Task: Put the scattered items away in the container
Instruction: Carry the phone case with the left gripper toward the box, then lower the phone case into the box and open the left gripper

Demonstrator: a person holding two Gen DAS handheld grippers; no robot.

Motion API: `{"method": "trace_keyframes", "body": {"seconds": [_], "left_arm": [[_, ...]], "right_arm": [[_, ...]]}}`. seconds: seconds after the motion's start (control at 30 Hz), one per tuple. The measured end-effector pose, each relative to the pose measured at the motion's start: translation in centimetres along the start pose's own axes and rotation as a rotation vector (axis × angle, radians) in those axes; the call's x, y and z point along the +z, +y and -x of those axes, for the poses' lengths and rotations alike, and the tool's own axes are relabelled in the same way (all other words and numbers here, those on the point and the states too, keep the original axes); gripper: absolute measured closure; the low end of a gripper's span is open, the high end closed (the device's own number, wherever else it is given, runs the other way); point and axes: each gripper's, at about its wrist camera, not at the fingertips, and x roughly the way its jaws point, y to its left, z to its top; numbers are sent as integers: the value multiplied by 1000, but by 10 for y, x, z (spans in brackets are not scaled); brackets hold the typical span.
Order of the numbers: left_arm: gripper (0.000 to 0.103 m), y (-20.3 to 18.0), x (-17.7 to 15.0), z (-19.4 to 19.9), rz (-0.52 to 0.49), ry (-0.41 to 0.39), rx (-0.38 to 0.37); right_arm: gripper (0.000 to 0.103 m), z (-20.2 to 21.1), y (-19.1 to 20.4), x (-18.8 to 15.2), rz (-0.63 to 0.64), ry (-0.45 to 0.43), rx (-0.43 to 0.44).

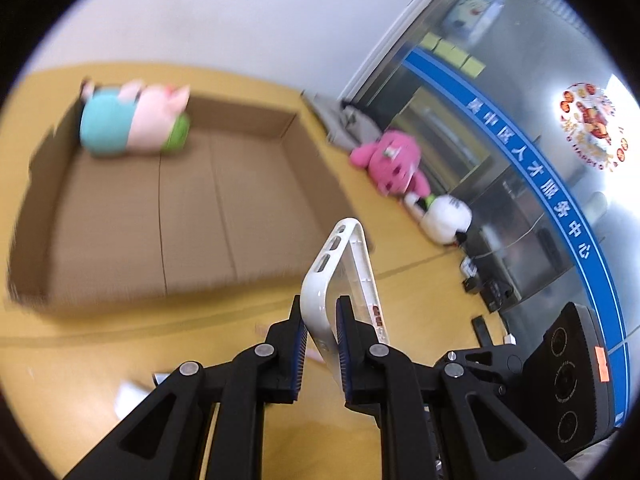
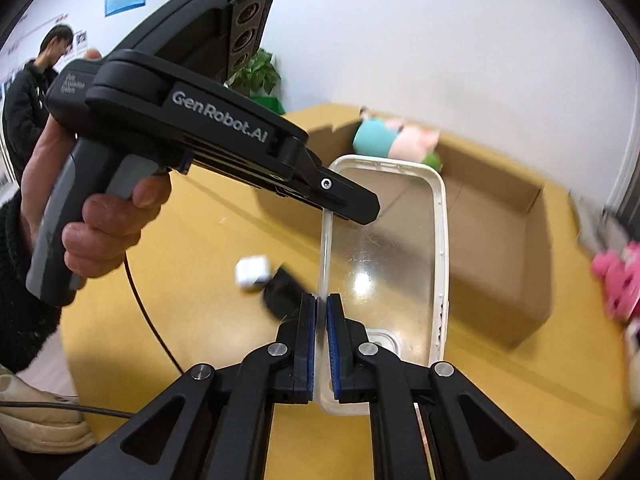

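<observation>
A clear phone case with a white rim point(image 1: 352, 276) is held in the air by both grippers. My left gripper point(image 1: 322, 320) is shut on its edge; in the right wrist view the left gripper point(image 2: 344, 208) clamps the case's point(image 2: 400, 256) far left rim. My right gripper point(image 2: 321, 308) is shut on the near left rim. An open cardboard box point(image 1: 172, 216) lies beyond on the yellow table point(image 1: 60, 380), with a pink and teal plush pig point(image 1: 132, 120) in its far corner. The box point(image 2: 500, 248) and pig point(image 2: 396, 140) also show in the right wrist view.
A pink plush point(image 1: 394, 164) and a white plush point(image 1: 446, 218) lie right of the box by a glass wall. A small white cube point(image 2: 252, 272) and a black object point(image 2: 284, 290) lie on the table left of the case. A person point(image 2: 28, 92) stands at the far left.
</observation>
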Motion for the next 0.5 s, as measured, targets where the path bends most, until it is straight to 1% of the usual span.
{"method": "trace_keyframes", "body": {"seconds": [0.17,0.27,0.4,0.5], "left_arm": [[90,-4,46,6,-49,-47,-13],[91,-2,74,3,-65,-62,-40],[91,8,112,-12,-71,-53,-60],[91,23,142,-35,-60,-37,-74]], "right_arm": [[97,-3,-18,42,97,-29,-53],[97,-9,-35,67,135,-33,-78],[98,-19,-63,89,139,-22,-71],[98,-39,-89,107,140,-5,-75]]}}
